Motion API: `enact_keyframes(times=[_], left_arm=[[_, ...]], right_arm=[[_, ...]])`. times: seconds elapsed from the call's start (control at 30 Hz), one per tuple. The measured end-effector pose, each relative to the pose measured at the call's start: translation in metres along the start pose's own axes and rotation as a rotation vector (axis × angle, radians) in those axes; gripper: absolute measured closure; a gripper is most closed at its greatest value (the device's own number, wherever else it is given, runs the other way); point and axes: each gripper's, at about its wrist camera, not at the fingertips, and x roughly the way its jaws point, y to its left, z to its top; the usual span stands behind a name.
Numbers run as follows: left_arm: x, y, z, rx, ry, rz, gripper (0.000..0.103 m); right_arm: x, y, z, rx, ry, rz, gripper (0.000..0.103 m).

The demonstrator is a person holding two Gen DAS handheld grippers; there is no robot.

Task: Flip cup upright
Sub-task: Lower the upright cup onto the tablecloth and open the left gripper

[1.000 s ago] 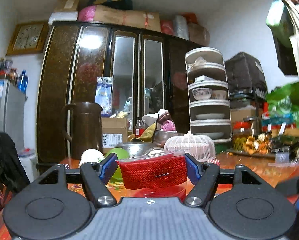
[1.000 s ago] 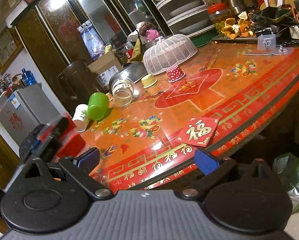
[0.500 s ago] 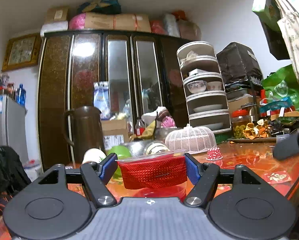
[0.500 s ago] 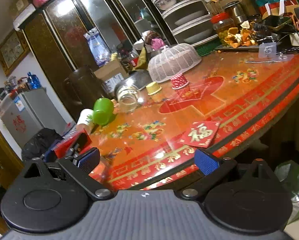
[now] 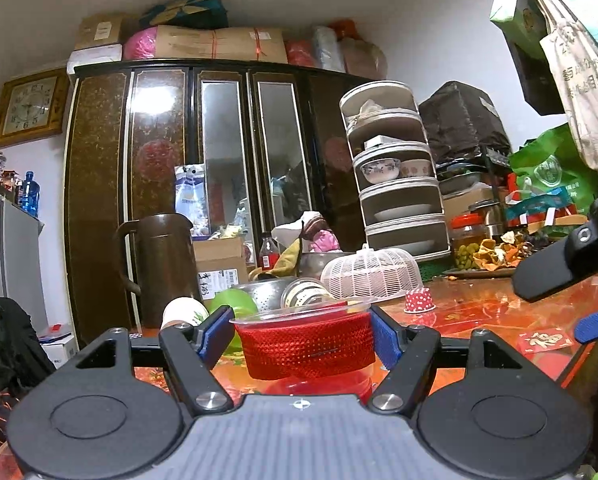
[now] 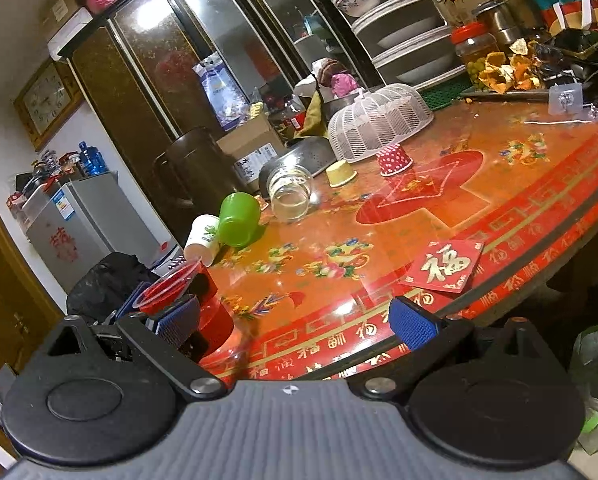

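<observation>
cluttered home: wardrobe (image 5: 203,184), fridge (image 5: 3,248)

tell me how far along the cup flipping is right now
Done: the red cup already stands mouth up. In hand: the left gripper is shut on it, its blue fingers pressing both sides near the table's edge. Left: release it, then the green cup and white paper cup on their sides, plus the upside-down dotted cup. The right gripper is open and empty.
</observation>
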Motion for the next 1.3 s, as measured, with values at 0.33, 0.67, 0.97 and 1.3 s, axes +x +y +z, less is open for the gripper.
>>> enact_keyframes(times=[0.33,0.67,0.97,1.3], left_arm=[[0.002,0.011,-0.001,-0.043,0.043,-0.052,0.023],[0.004,0.021,-0.005,-0.017,0.138,-0.146,0.003],[-0.015,0.082,0.001,-0.168,0.398,-0.334,0.002],[-0.004,0.135,0.06,-0.234,0.587,-0.239,0.002]], right_arm=[[0.003,0.009,-0.001,-0.036,0.013,-0.003,0.001],[0.001,0.017,-0.002,-0.078,-0.005,-0.015,0.001],[-0.001,0.051,-0.014,-0.247,-0.076,-0.084,0.001],[-0.003,0.094,-0.005,-0.327,-0.055,-0.128,0.001]])
